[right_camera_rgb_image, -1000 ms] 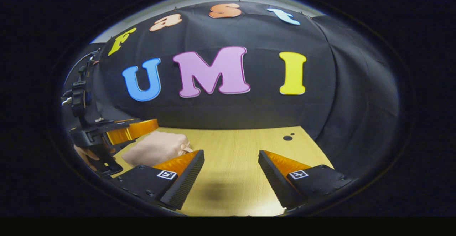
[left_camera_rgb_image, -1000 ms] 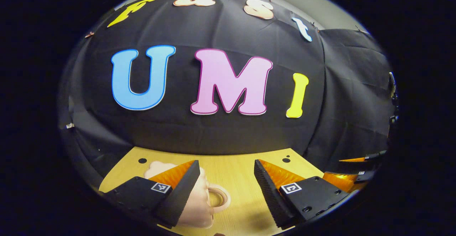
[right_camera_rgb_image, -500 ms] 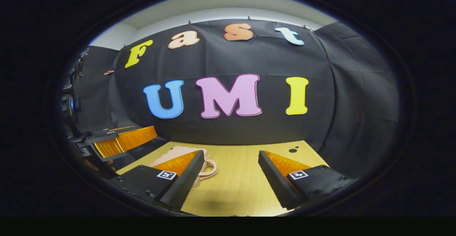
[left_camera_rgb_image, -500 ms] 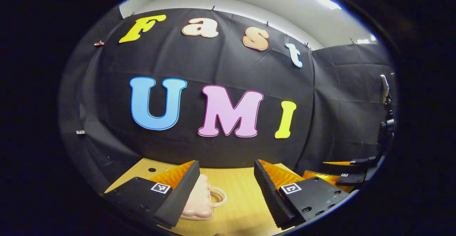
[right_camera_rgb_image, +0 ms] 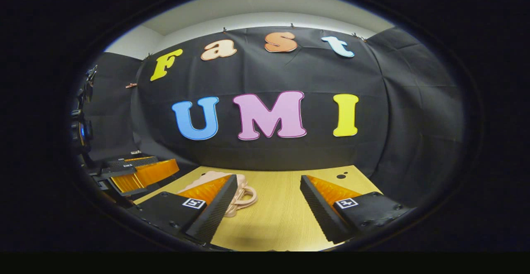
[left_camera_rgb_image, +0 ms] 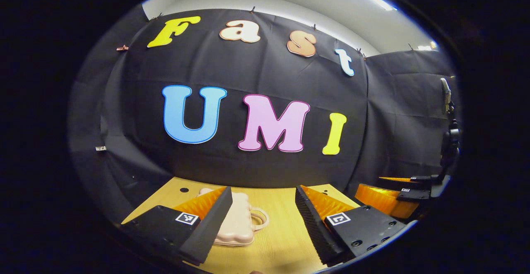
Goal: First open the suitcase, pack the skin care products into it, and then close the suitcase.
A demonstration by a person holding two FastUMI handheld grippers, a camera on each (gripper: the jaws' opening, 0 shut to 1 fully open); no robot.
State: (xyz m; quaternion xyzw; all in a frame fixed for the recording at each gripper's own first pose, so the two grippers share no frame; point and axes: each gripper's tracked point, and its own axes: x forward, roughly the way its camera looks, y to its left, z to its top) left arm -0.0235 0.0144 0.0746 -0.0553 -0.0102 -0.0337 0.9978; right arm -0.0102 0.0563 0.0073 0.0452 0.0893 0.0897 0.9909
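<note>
A small pale pink suitcase [left_camera_rgb_image: 239,223] with a loop handle lies flat and closed on the wooden table [left_camera_rgb_image: 281,241]. In the left gripper view it sits partly behind the left finger of my left gripper [left_camera_rgb_image: 261,224], which is open and holds nothing. In the right gripper view the suitcase [right_camera_rgb_image: 238,197] shows past the left finger of my right gripper [right_camera_rgb_image: 269,207], also open and empty. The right gripper [left_camera_rgb_image: 393,191] appears at the right edge of the left gripper view, and the left gripper [right_camera_rgb_image: 136,170] at the left edge of the right gripper view. Both grippers hover above the table, apart from the suitcase.
The black cloth wall stands close behind the table's far edge. Small dark holes mark the tabletop [right_camera_rgb_image: 340,176] near its back corners. Bare wood lies to the right of the suitcase.
Both grippers have risen and drawn back from the suitcase, and both views tilted upward. The suitcase now lies lower and smaller in both views.
</note>
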